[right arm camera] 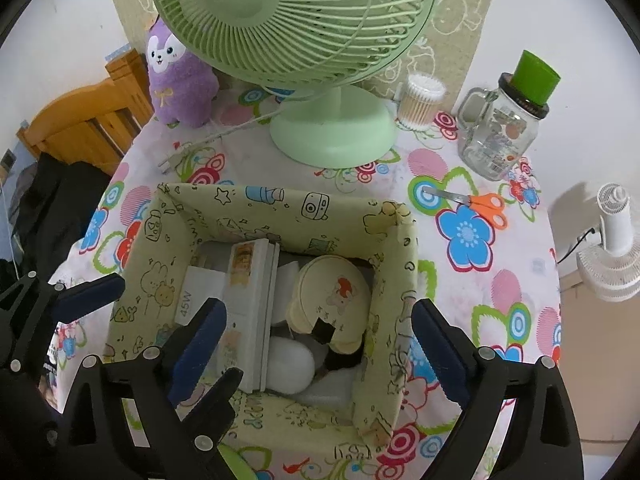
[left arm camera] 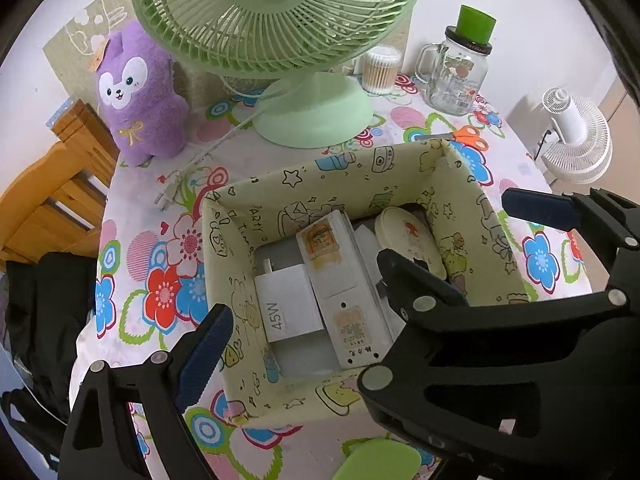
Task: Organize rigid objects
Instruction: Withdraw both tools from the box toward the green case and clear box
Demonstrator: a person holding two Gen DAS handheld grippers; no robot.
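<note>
The right gripper hangs nearest the lens, jaws spread wide and empty, straddling the near right part of the yellow-green fabric box. The left gripper is likewise wide open with nothing in it, hovering over the same box from its near left corner.

Inside the box lie a long white remote-like case, a white 45W charger, a round cream disc with a cartoon print and a white rounded object; that last one shows only in the right wrist view, since the right gripper's finger hides it in the left.

Behind the box on the flowered tablecloth stand a green desk fan, a purple plush toy, a glass jar with a green lid and a tub of cotton swabs. Orange-handled scissors lie right of the box.
</note>
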